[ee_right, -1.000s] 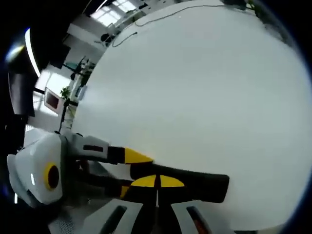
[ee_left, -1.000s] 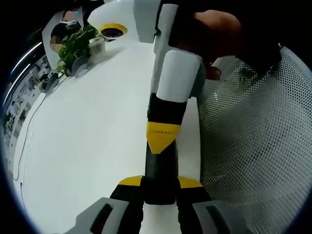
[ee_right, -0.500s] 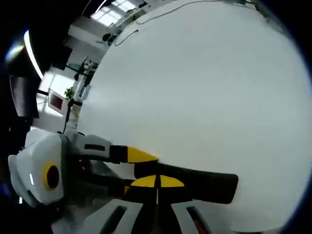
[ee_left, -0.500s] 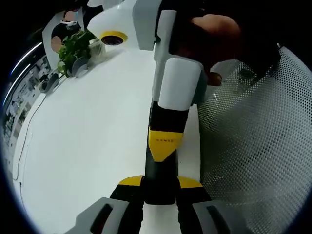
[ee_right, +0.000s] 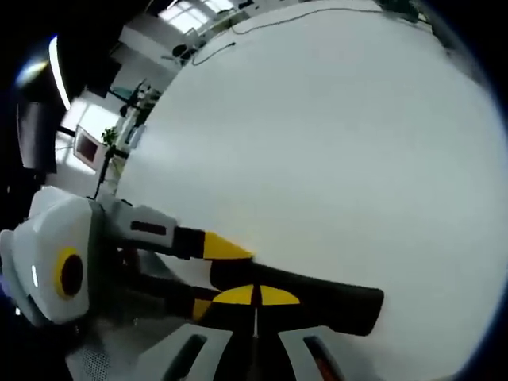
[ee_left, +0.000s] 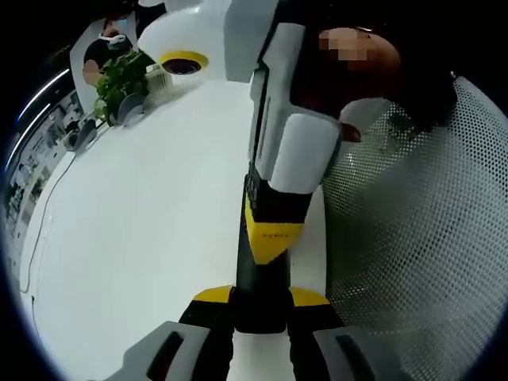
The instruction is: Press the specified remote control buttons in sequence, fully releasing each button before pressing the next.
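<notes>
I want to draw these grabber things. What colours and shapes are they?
Each gripper is a chunky white plastic body with black arms ending in yellow tips. In the left gripper view the right gripper shows a rounded white shell, a black neck and a pointed yellow tip with tiny print. In the right gripper view the left gripper has a white housing with a yellow ring.
</notes>
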Tool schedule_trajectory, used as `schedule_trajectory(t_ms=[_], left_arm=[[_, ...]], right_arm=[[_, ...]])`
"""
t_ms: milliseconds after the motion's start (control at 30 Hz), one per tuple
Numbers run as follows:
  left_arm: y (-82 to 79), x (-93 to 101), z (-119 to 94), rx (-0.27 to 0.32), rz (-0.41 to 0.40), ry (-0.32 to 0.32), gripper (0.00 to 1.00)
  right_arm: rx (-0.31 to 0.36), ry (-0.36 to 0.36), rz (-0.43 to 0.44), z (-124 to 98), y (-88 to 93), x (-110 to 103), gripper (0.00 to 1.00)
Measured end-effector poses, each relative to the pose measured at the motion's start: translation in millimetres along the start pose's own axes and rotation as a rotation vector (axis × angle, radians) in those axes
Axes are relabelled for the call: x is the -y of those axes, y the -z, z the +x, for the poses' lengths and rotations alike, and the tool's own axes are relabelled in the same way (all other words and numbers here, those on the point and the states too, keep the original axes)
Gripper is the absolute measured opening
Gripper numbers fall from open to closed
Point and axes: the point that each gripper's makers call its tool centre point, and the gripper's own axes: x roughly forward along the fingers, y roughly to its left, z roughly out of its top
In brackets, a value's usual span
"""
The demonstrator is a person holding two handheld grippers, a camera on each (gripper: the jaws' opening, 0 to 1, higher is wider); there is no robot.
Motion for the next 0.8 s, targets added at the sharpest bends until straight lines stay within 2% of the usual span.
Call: schedule_trajectory(t_ms=[133, 267, 367, 500, 533, 600, 667, 733, 800], left_arm=[[0.0, -0.2, 0.0, 0.003, -0.002, -0.001, 0.25], [-0.5, 0.4, 0.6, -0.009, 0.009, -0.008, 0.25], [-0.5, 0.2, 0.4, -0.008, 0.005, -0.011, 0.25], [-0.5, 0.4, 0.2, -0.010, 0.001, -0.014, 0.25], [-0.6, 0.4, 0.3, -0.012, 0.001, -0.015, 0.25], [-0.6, 0.3, 0.4, -0.015, -0.002, -0.016, 0.25], [-0.6, 0.2, 0.5, -0.018, 0.000, -0.016, 0.25], [-0.8, 0.1, 0.5, -0.023, -0.008, -0.016, 0.25], [-0.7, -0.1, 1.1, -0.029, -0.011, -0.018, 0.25]], right_arm=[[-0.003, 0.023, -0.008, 0.8, -0.9, 1.5, 0.00], [0.015, -0.022, 0.028, -1.9, -0.3, 2.7, 0.00], [0.016, -0.016, 0.022, -8.0, -1.9, 3.2, 0.00], [0.153, -0.071, 0.079, -28.7, -26.4, -4.5, 0.00], [0.170, -0.073, 0.079, -31.7, -29.2, -4.7, 0.00], [0.255, -0.086, 0.068, -49.2, -43.5, -7.9, 0.00], [0.340, -0.103, 0.035, -68.4, -56.2, -14.8, 0.00], [0.440, -0.081, -0.018, -89.6, -67.5, -18.8, 0.00], [0.503, -0.070, -0.066, -107.5, -71.1, -24.6, 0.00]])
